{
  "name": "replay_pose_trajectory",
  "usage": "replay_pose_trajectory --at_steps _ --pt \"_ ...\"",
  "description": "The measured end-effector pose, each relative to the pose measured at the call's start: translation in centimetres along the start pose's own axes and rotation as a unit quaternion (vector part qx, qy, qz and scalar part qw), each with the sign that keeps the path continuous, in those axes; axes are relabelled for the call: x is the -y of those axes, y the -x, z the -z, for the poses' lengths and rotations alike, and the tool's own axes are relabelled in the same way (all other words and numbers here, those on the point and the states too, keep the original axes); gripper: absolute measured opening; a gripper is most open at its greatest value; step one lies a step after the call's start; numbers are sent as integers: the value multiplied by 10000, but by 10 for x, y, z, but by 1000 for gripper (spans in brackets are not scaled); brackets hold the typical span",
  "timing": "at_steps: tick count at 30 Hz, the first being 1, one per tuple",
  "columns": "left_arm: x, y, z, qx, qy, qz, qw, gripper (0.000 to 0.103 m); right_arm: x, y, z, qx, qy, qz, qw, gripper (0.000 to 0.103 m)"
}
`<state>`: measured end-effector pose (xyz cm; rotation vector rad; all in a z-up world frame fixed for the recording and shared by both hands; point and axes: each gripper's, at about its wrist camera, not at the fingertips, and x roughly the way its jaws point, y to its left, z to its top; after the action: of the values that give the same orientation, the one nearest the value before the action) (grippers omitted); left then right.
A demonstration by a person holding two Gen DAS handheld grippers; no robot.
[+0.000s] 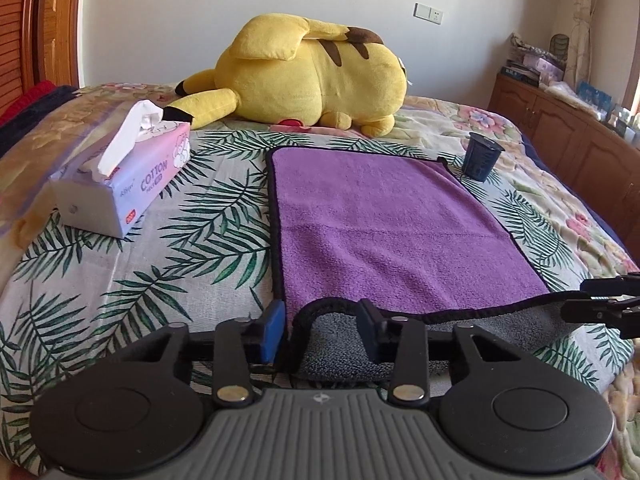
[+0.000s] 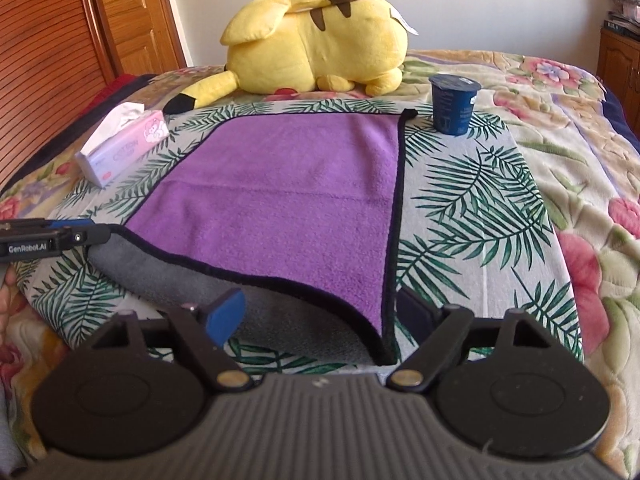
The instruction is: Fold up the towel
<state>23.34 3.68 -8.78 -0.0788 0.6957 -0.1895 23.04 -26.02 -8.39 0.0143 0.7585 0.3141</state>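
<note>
A purple towel [image 1: 384, 232] with black trim and a grey underside lies on the leaf-print cloth on the bed; it also shows in the right wrist view [image 2: 288, 200]. Its near edge is lifted, showing the grey side [image 2: 168, 276]. My left gripper [image 1: 322, 330] is open, its fingers either side of the raised near-left corner hem. My right gripper [image 2: 324, 316] is open around the near-right corner. Each gripper shows at the edge of the other's view: the right one [image 1: 600, 304] and the left one [image 2: 52, 236].
A yellow Pikachu plush [image 1: 312, 76] lies at the back. A tissue pack [image 1: 120, 184] sits left of the towel. A dark blue cup [image 2: 454, 104] stands at the towel's far right corner. Wooden cabinets [image 1: 560, 132] stand to the right.
</note>
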Motion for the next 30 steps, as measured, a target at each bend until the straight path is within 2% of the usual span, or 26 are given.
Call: replay_pose_trajectory --at_steps 12,19,22,28,30 --pt "1 -3 4 -115 -51 11 9999 14 7 0 -1 -217 21 -114 9997 64" --pt "1 -4 7 -164 -84 -59 9998 0 11 0 0 -341 35 -154 9993 51" --pt "0 -5 7 -169 -90 -64 9998 0 12 1 0 -365 54 -178 9992 47" --pt "1 -4 8 -173 -123 -56 9998 0 14 3 -1 -392 128 -113 9991 24" --pt "1 -4 8 -172 -127 -44 9998 0 15 3 -1 -380 139 -101 9991 21"
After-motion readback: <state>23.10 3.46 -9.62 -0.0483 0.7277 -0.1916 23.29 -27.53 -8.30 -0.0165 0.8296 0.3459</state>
